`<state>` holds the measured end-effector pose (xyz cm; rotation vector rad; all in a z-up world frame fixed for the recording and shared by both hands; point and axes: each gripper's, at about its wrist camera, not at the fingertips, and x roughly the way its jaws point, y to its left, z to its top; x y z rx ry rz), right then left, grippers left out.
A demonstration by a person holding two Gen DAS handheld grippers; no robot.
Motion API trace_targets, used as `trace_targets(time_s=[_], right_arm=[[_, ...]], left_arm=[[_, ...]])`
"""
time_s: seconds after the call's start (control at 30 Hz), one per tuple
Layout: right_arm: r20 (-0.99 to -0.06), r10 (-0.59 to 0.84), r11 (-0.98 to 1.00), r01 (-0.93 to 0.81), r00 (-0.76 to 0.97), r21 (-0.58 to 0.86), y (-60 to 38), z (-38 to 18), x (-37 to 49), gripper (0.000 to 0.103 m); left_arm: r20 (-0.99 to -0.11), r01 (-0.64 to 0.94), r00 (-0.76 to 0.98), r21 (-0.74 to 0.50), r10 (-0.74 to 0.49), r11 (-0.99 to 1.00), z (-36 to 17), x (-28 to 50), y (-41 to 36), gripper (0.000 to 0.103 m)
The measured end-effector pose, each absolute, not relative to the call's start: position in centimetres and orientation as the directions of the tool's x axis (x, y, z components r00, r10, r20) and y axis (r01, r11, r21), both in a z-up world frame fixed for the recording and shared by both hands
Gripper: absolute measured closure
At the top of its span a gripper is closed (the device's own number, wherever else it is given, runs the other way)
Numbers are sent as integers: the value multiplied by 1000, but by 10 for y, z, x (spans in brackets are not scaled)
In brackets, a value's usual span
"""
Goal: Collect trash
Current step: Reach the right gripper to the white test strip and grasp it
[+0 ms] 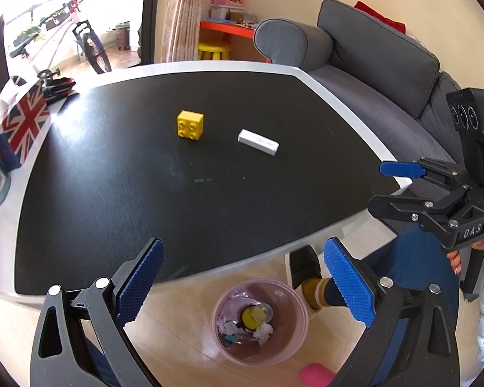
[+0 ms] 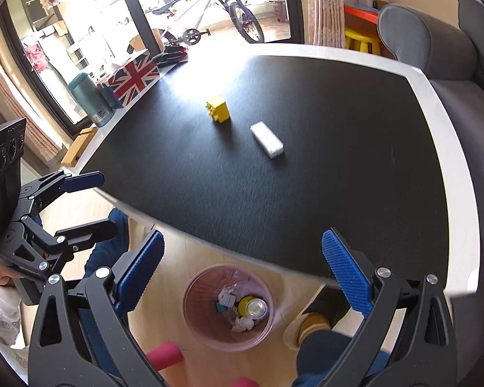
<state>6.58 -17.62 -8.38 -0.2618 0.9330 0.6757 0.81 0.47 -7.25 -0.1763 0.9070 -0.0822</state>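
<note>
both grippers hung over the near table edge, right above the pink bin [image 2: 228, 306] on the floor. left gripper [image 1: 242, 285] was spread wide with nothing in it, same for the right gripper [image 2: 242, 277]. the bin already had a yellow can [image 2: 253, 307] and some crumpled paper [image 2: 243, 324] inside. a yellow toy brick [image 1: 190, 124] and a small white box [image 1: 258, 142] sat near each other on the black table [image 1: 145, 193].
</note>
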Motion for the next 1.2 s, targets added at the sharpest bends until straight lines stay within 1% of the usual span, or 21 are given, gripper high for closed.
trace_targets(time_s=[0.4, 0.67, 0.83, 0.87, 0.93, 0.97, 1.0, 1.03, 1.07, 1.13, 1.17, 1.2], right_arm=[[-845, 371, 728, -685, 386, 7, -134, -90, 133, 6], [-894, 320, 695, -719, 312, -3, -107, -113, 178, 6], [-907, 299, 681, -732, 296, -15, -93, -124, 192, 6], [-907, 302, 675, -738, 294, -15, -90, -126, 193, 8], [-909, 298, 667, -745, 291, -19, -86, -130, 196, 19], [-914, 286, 666, -745, 289, -27, -83, -133, 198, 28], [-918, 277, 666, -745, 285, -30, -81, -137, 200, 33], [-920, 274, 666, -746, 281, -30, -81, -138, 201, 35], [-921, 274, 665, -746, 278, -28, -81, -140, 202, 41], [-918, 277, 664, -747, 283, -30, -79, -141, 203, 48], [-917, 277, 663, -748, 287, -34, -78, -141, 202, 53], [-915, 275, 662, -748, 294, -42, -78, -140, 202, 63]], left_arm=[[-775, -9, 619, -166, -125, 986, -67, 47, 22, 8], [-785, -21, 606, -172, -125, 985, -70, 57, 28, 8], [-787, -32, 603, -185, -129, 982, -72, 60, 30, 8], [-788, -34, 602, -188, -131, 982, -73, 60, 30, 8], [-790, -37, 598, -194, -134, 980, -75, 61, 30, 8], [-791, -37, 597, -195, -135, 980, -76, 60, 31, 8], [-791, -37, 597, -196, -135, 980, -76, 60, 31, 8], [-791, -36, 596, -197, -137, 980, -77, 61, 31, 8], [-791, -37, 596, -198, -137, 980, -77, 61, 32, 8], [-791, -38, 596, -200, -138, 979, -78, 62, 32, 8], [-791, -39, 596, -201, -139, 979, -78, 62, 33, 8], [-791, -39, 596, -200, -138, 979, -78, 63, 33, 8]])
